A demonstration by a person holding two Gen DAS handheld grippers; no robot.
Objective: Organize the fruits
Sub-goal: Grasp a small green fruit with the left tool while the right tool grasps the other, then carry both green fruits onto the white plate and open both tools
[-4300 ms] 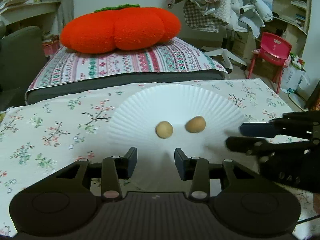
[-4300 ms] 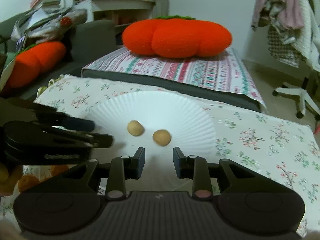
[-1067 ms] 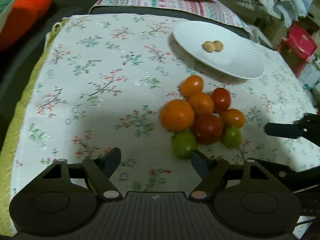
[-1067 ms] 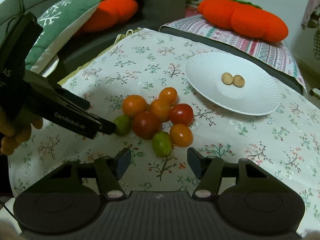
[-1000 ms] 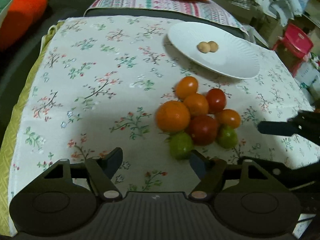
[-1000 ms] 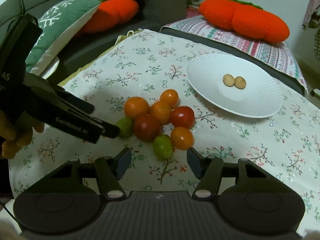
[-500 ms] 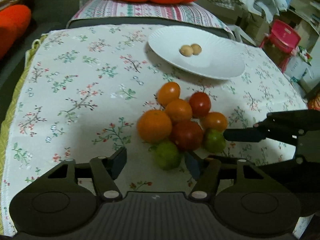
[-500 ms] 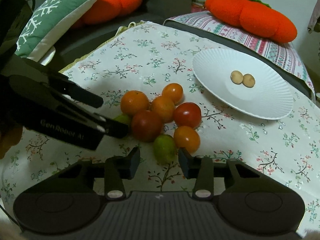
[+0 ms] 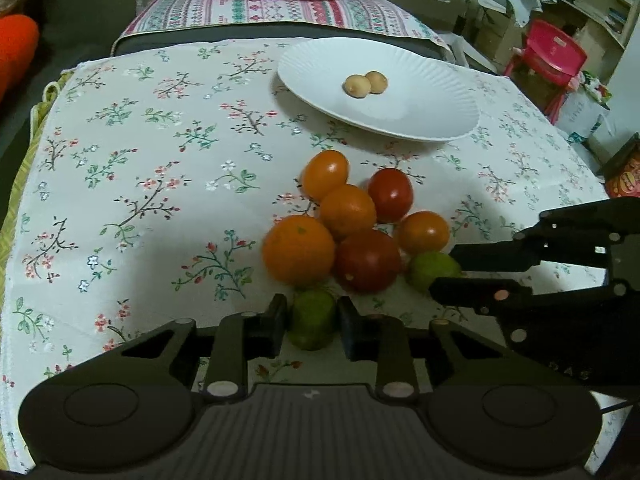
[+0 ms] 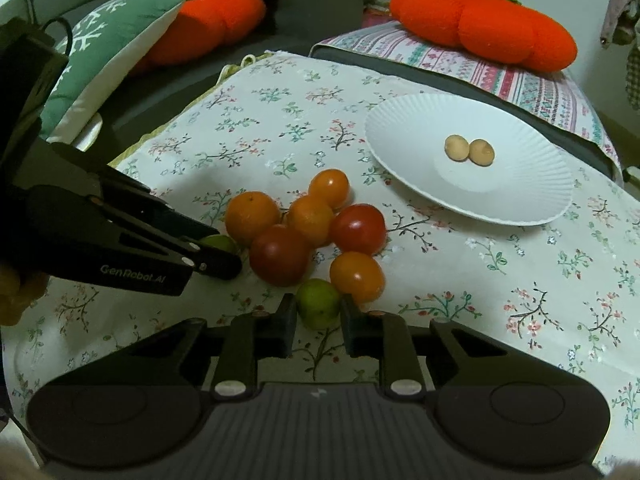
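Gripping one green fruit apiece, both grippers sit at the near edge of the fruit cluster on the floral tablecloth [image 9: 160, 168]. Left gripper [image 9: 312, 324]: jaws drawn in narrow, pads pressed on either side of the left green fruit [image 9: 313, 322], which rests on the cloth just in front of the large orange [image 9: 298, 255]. Right gripper [image 10: 318, 312]: jaws likewise clamped, pads against the right green fruit [image 10: 319, 302], which lies touching an orange tomato [image 10: 357, 276] (seen from the left wrist, this same fruit sits between the right gripper's dark fingertips). Remaining cluster, bunched and touching: a dark red tomato [image 9: 367, 261], a red tomato [image 9: 390, 195], and further orange fruits [image 9: 347, 211]. White fluted plate [image 9: 420, 112]: beyond the cluster, apart from it, holding two small tan round fruits [image 9: 365, 84] side by side and touching. Orange plush cushion [image 10: 484, 28]: on a striped cover behind the table.
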